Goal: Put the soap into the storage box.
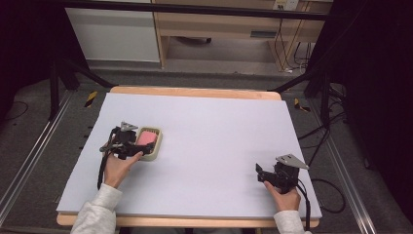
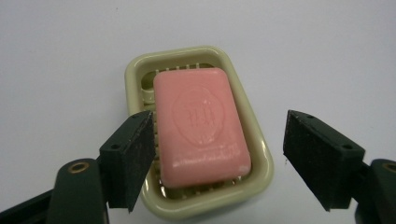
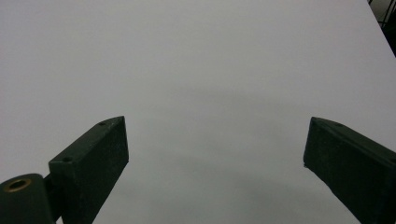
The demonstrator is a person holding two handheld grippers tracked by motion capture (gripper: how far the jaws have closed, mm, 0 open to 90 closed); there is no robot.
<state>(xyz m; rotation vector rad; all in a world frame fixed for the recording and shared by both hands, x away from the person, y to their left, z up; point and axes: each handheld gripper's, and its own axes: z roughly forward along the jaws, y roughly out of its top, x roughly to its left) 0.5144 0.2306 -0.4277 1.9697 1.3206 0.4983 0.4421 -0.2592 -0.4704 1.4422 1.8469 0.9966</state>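
From the high view, the left gripper (image 1: 132,146) hides part of the soap dish (image 1: 157,146) near the table's (image 1: 209,126) left side.

In the left gripper view, a smooth pink soap (image 2: 201,126) with a stamped mark lies in the rounded, ribbed dish (image 2: 259,154). The jaws are wide apart, gripping nothing.

In the right gripper view, the right gripper (image 3: 215,168) has its jaws spread wide over bare table, their ends cut off.

Both forearms wear pale grey sleeves. The left gripper (image 1: 127,142) is black, topped by a grey three-cornered plate, a black cable trailing from it. The right gripper (image 1: 277,174) matches: black body, grey plate, black cable. Its blocky jaws show small screw holes and a brass-ringed pivot.
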